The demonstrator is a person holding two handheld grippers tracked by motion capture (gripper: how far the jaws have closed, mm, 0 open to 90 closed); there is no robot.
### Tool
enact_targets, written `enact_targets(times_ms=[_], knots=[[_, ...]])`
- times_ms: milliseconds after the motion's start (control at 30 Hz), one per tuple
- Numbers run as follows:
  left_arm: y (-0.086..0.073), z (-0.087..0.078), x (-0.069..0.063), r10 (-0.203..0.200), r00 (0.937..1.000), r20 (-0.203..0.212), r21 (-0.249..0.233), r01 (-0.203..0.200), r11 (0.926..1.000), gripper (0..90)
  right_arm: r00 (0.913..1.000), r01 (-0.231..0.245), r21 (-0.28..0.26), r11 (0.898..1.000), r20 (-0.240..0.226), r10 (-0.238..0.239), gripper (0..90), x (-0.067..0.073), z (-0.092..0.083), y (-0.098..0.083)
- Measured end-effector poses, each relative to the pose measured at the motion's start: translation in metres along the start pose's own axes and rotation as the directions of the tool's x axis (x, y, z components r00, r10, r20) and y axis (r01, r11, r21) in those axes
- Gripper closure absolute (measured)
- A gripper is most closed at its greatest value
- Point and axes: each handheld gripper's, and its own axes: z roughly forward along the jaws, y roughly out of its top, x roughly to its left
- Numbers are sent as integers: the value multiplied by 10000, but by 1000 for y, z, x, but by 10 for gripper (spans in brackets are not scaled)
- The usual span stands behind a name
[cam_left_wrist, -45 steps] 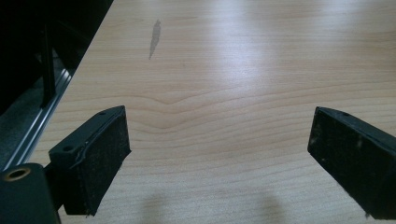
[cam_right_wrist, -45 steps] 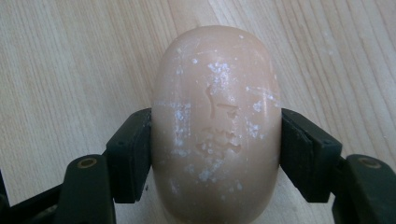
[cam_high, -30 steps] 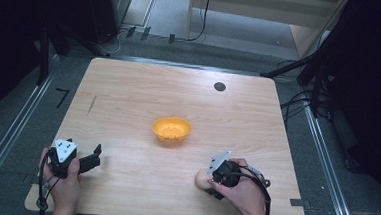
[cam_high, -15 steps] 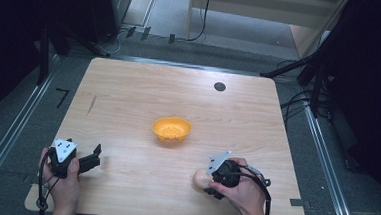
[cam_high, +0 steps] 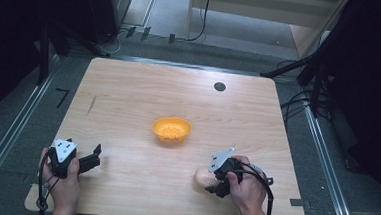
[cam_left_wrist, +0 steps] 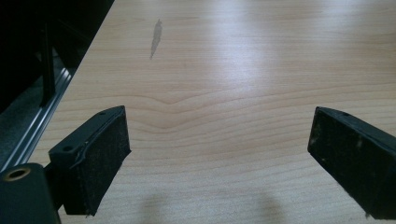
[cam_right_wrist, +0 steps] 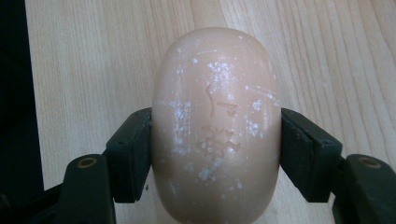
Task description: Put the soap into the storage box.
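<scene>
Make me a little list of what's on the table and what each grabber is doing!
table: light wood, with a dark round hole near the far edge
bowl: orange, mid-table, nothing visible inside
egg: pale, speckled white, by the near right edge
right gripper: jaws shut on the egg's two sides
left gripper: jaws wide open over bare wood, holding nothing

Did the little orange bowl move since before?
No. The small orange plastic bowl sits at the same spot in the middle of the wooden table, just as far below the round black hole as before.
</scene>
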Motion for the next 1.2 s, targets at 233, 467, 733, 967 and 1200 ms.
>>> enact_targets(times_ms=[233, 467, 733, 967, 1200], knots=[[0, 0, 0, 3, 10000, -6, -11, -3, 10000, 60, 9999, 120, 66, 9999, 72, -121, 333, -5, -3, 7], [0, 0, 0, 20, 10000, 8, -4, -20, 10000, 60, 9993, 378, 40, 9993, 63, -378, 333, -13, -6, 15], [0, 0, 0, 7, 10000, 8, -24, -7, 10000, 60, 9984, 541, 30, 9985, -136, -541, 333, -22, -7, 22], [0, 0, 0, -2, 10000, 10, -30, 2, 10000, 60, 9980, 621, -3, 9981, -122, -621, 334, -29, -12, 29], [0, 0, 0, 9, 10000, 11, -7, -9, 10000, 60, 9970, 768, -53, 9970, -118, -768, 333, -35, -14, 37]])
